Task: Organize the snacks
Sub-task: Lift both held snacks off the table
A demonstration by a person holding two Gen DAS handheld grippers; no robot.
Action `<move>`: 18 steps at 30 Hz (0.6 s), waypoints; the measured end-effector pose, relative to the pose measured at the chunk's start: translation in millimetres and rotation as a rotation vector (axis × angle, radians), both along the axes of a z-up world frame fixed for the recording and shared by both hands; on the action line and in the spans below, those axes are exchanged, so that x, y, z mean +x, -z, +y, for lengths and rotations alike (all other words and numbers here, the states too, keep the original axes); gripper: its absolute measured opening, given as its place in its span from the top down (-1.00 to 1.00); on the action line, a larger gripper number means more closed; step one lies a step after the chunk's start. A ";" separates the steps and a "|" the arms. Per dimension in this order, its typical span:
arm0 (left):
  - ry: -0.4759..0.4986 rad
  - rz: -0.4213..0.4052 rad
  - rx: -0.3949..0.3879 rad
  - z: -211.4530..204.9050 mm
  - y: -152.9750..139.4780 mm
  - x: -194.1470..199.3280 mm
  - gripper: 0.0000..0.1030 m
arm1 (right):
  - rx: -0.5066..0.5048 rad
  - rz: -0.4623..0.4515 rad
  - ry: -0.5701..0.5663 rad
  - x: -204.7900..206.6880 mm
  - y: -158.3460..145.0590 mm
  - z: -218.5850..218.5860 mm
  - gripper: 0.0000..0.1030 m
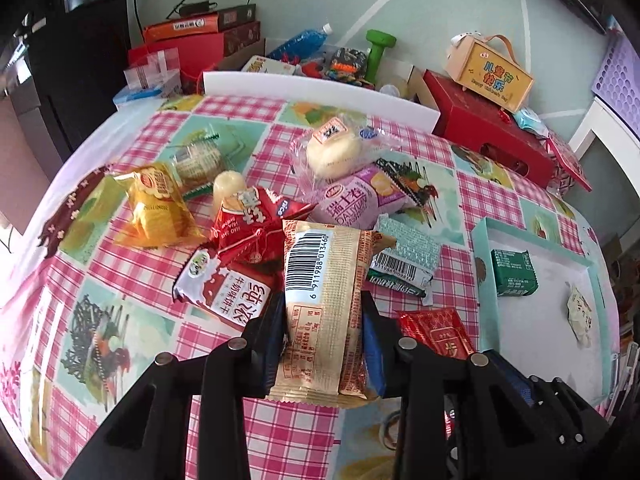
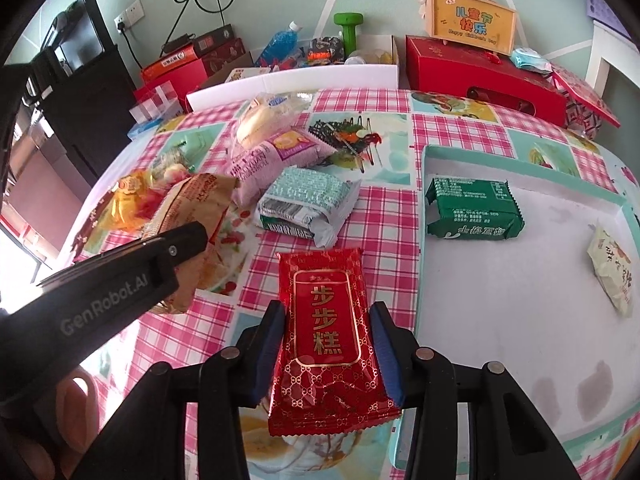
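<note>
My left gripper (image 1: 322,312) is shut on a beige barcode snack pack (image 1: 320,312), held above the checkered table; it also shows in the right wrist view (image 2: 188,216). My right gripper (image 2: 328,320) is shut on a red gold-lettered cake pack (image 2: 326,340), just left of the teal-rimmed white tray (image 2: 424,240). The red pack also shows in the left wrist view (image 1: 436,330). The tray holds a green pack (image 2: 472,210) and a pale pack (image 2: 612,268). Several loose snacks lie in a pile: a yellow pack (image 1: 156,208), a red pack (image 1: 252,226), a purple pack (image 1: 356,200).
A teal-and-white pack (image 2: 304,200) and a bun in clear wrap (image 1: 336,148) lie mid-table. A white box (image 1: 320,88), red gift boxes (image 2: 480,74), an orange carry box (image 2: 470,20), a green dumbbell and a blue bottle stand at the back edge.
</note>
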State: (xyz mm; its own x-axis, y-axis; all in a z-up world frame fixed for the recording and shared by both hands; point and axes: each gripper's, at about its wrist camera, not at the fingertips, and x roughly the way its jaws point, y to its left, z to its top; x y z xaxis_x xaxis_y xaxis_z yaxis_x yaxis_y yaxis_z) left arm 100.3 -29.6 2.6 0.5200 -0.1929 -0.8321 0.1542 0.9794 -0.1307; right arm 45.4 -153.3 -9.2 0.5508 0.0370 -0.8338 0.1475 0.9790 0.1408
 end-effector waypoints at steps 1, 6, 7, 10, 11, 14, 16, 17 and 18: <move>-0.001 -0.006 0.006 -1.2 -1.7 -0.6 0.29 | -0.002 -0.004 0.004 -0.7 -1.1 -1.4 0.10; -0.009 -0.032 0.037 -6.4 -8.1 -3.8 0.29 | 0.027 -0.015 0.032 -3.3 -5.4 -14.8 0.11; -0.011 -0.038 0.041 -7.3 -9.6 -4.6 0.29 | 0.033 -0.021 0.041 -4.3 -6.9 -18.2 0.11; -0.015 -0.060 0.055 -10.5 -15.2 -7.2 0.29 | 0.048 -0.036 0.054 -6.1 -10.5 -24.4 0.34; -0.014 -0.066 0.059 -11.5 -16.5 -8.0 0.29 | 0.062 -0.043 0.059 -7.0 -12.2 -26.9 0.41; -0.016 -0.076 0.073 -15.9 -18.3 -9.2 0.29 | 0.070 -0.051 0.059 -7.6 -14.5 -30.0 0.41; -0.018 -0.075 0.078 -18.1 -17.5 -8.9 0.29 | 0.074 -0.045 0.054 -7.4 -13.3 -30.6 0.40; -0.019 -0.072 0.081 -18.5 -16.7 -8.8 0.29 | 0.077 -0.039 0.046 -6.8 -11.7 -30.5 0.41; -0.020 -0.069 0.084 -18.6 -15.8 -8.5 0.29 | 0.075 -0.034 0.043 -6.3 -10.3 -30.5 0.41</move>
State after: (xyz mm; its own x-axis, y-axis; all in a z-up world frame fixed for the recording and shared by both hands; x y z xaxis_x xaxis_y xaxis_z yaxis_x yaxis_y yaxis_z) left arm 91.8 -48.2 18.4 0.5799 -0.1131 -0.8068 0.1400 0.9894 -0.0380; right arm 39.2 -183.9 1.1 0.5810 0.0745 -0.8105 0.1835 0.9582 0.2196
